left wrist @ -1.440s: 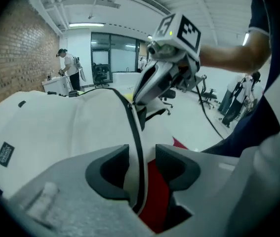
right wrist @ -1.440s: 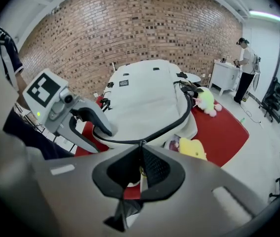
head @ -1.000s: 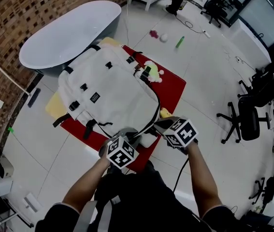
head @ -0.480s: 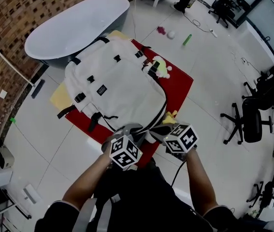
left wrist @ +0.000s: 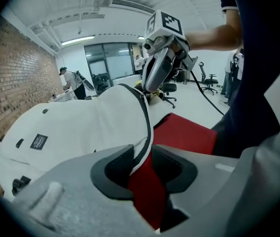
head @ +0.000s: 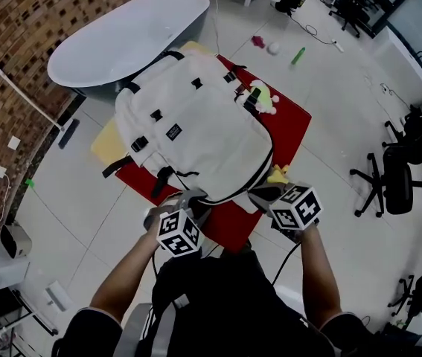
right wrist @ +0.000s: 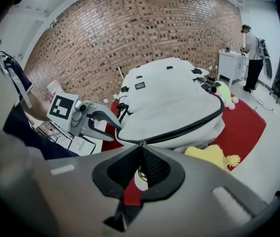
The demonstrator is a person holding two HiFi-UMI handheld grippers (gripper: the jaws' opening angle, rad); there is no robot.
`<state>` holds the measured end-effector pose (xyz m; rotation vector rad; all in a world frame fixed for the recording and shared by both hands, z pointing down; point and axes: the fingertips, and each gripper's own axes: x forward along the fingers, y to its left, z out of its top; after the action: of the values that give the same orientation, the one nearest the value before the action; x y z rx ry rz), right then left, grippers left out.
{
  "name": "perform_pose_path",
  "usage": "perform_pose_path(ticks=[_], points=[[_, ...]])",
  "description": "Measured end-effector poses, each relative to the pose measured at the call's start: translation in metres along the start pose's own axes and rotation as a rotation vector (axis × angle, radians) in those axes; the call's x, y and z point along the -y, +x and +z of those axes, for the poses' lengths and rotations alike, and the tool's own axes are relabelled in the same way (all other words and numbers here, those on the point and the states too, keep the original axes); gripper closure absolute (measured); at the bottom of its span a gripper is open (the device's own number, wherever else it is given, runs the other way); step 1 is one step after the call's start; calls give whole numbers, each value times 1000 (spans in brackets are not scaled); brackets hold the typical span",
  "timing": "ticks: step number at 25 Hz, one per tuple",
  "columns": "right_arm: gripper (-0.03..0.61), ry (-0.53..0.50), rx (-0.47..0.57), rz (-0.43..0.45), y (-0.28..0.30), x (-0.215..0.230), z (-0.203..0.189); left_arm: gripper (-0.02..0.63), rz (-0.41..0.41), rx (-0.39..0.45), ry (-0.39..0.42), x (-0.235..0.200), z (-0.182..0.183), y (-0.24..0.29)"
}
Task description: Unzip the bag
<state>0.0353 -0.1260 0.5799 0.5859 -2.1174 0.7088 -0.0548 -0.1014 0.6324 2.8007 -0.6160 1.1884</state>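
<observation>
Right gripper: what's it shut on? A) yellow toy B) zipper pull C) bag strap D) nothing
B: in the right gripper view, the right gripper has its jaws together on the zipper pull at the near edge of the bag; the toy lies apart on the mat.

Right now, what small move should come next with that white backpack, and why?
Probably close the left gripper on the zip edge of the white backpack. Its jaws have just been opening and stand apart, that edge between them unpinched, while the right gripper is shut on the zipper pull. The zip looks closed, so bracing the fabric should help the pull slide.
</observation>
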Motion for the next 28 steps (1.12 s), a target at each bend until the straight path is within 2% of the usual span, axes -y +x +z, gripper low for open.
perform_pose_path(ticks=[3, 5, 7, 10, 18, 23, 28], points=[[560, 6, -8, -32, 2, -2, -2, 543, -18, -3, -14, -1, 0, 6], [558, 19, 3, -45, 0, -4, -2, 567, -21, 30, -46, -4, 7, 2], [560, 41, 17, -48, -3, -6, -1, 574, -24, 55, -42, -4, 13, -1], [560, 65, 24, -35, -1, -17, -3, 575, -37, 67, -31, 0, 19, -4], [555, 138, 67, 66, 25, -61, -3, 574, -32, 106, -57, 0, 22, -9], [543, 127, 58, 110, 43, -82, 1, 574, -21, 112, -73, 2, 18, -10], [542, 125, 75, 131, 47, -78, 2, 562, 30, 122, -98, -1, 12, -11]])
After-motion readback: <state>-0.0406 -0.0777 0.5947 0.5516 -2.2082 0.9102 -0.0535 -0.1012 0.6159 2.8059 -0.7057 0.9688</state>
